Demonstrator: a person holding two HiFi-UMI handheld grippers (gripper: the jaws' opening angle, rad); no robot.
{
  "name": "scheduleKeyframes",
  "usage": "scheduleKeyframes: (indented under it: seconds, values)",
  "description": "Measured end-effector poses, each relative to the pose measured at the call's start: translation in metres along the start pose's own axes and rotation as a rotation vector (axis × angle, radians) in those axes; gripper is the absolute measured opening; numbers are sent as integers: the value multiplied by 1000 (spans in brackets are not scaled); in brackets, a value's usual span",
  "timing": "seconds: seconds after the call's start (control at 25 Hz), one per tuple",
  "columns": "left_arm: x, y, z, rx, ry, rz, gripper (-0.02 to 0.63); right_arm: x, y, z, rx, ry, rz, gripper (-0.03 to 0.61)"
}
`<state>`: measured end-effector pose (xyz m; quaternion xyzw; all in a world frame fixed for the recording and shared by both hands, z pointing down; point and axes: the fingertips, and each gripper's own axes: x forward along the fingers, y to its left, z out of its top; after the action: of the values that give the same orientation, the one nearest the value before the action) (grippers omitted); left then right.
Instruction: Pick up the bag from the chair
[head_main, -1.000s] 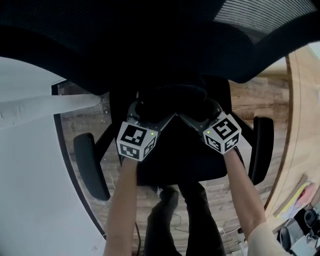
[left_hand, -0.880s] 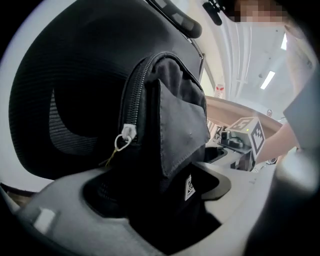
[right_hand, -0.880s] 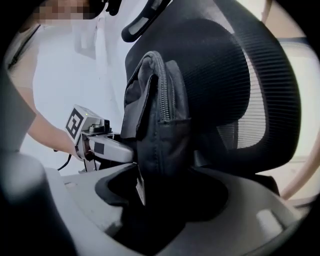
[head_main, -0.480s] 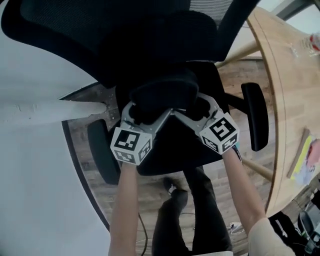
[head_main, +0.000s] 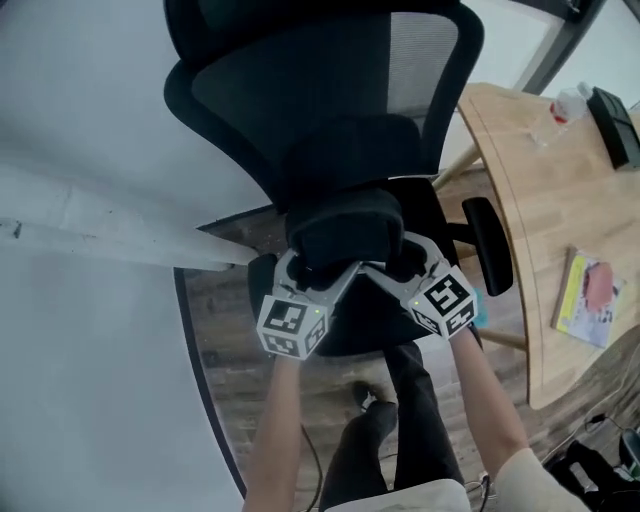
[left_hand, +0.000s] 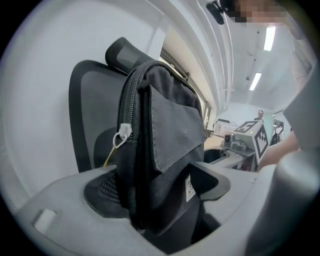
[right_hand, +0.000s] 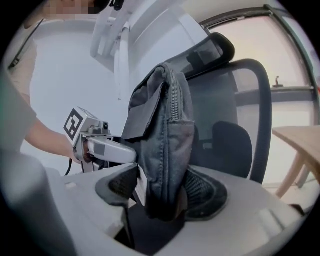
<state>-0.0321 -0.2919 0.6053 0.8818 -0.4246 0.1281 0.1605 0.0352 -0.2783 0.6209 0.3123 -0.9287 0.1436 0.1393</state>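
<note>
A black bag (head_main: 343, 226) hangs upright between my two grippers, over the seat (head_main: 385, 322) of a black office chair (head_main: 330, 90). My left gripper (head_main: 312, 272) is shut on the bag's lower left side and my right gripper (head_main: 392, 268) on its lower right. In the left gripper view the bag (left_hand: 160, 145), with a zipper pull on its edge, is pinched between the left gripper (left_hand: 162, 205) pads. In the right gripper view the right gripper (right_hand: 160, 200) pads squeeze the bag's (right_hand: 162, 140) bottom. I cannot tell whether the bag still touches the seat.
A wooden table (head_main: 530, 210) stands at the right with a book (head_main: 590, 298), a bottle (head_main: 566, 104) and a dark device (head_main: 612, 125). The chair's armrest (head_main: 487, 245) is beside my right gripper. A white wall fills the left. The person's legs (head_main: 400, 420) stand below.
The view has drawn back from the chair, so its whole backrest and the table now show. Both grippers stay shut on the bag and have shifted slightly right in the view.
</note>
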Motion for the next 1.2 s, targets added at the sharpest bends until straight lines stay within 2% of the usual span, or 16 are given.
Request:
scheduleKeyframes:
  seconds: [0.28,0.48,0.76,0.96,1.2]
  values:
    - [-56,-21,79,55,-35,20,391,-37,40,82,-22,-55,-43,282]
    - [-101,-40,122,49,-45,17,391,-66,77,130,-49,-76,-60,281]
    - [-174,-74,159,40,-73,40,391,-108,141,174,-91,-89,-62,281]
    - [-218,-104,178,64,-81,67,391,-141,180,195,-115,-106,-43,281]
    - [-264,-142,186,73,-75,99,391,-180,222,205,-83,-115,-26,281]
